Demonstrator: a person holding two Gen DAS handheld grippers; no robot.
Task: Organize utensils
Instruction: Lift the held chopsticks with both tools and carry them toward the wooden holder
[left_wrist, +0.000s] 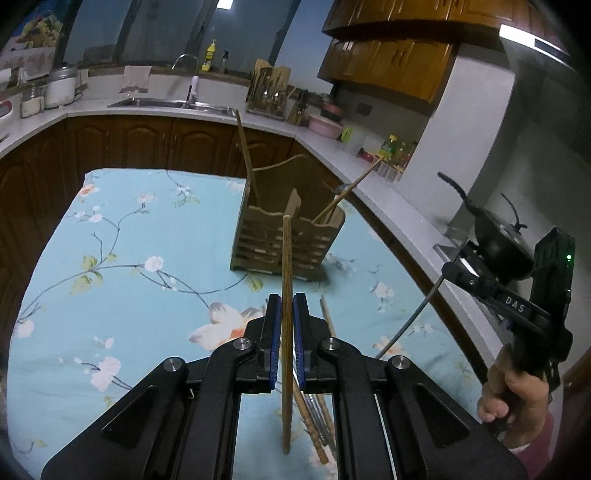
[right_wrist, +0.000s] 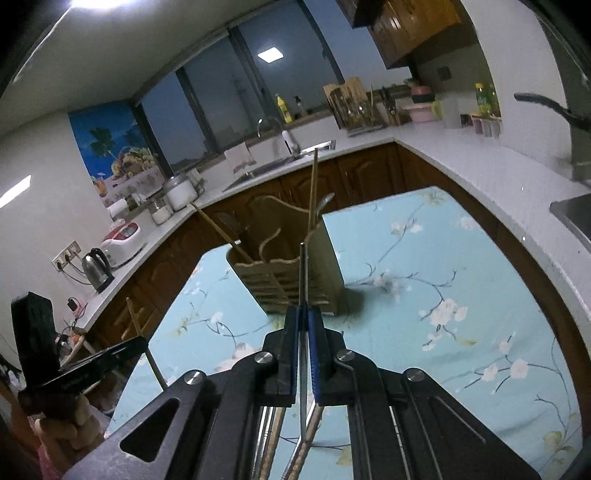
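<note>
A slatted wooden utensil holder (left_wrist: 286, 236) stands on the floral blue tablecloth (left_wrist: 129, 295); it holds wooden chopsticks and a metal spoon. My left gripper (left_wrist: 287, 306) is shut on a wooden chopstick (left_wrist: 287, 280), held upright in front of the holder. More utensils (left_wrist: 317, 410) lie on the cloth beneath it. My right gripper (right_wrist: 303, 317) is shut on a thin metal chopstick (right_wrist: 303, 273), just in front of the holder (right_wrist: 291, 266). The right gripper also shows in the left wrist view (left_wrist: 454, 273), off to the right.
A white kitchen counter (left_wrist: 388, 199) wraps around the table, with a sink (left_wrist: 173, 103), a knife and utensil rack (left_wrist: 267, 96), bottles and a black wok (left_wrist: 498, 240). A kettle (right_wrist: 96, 269) and jars stand on the left counter.
</note>
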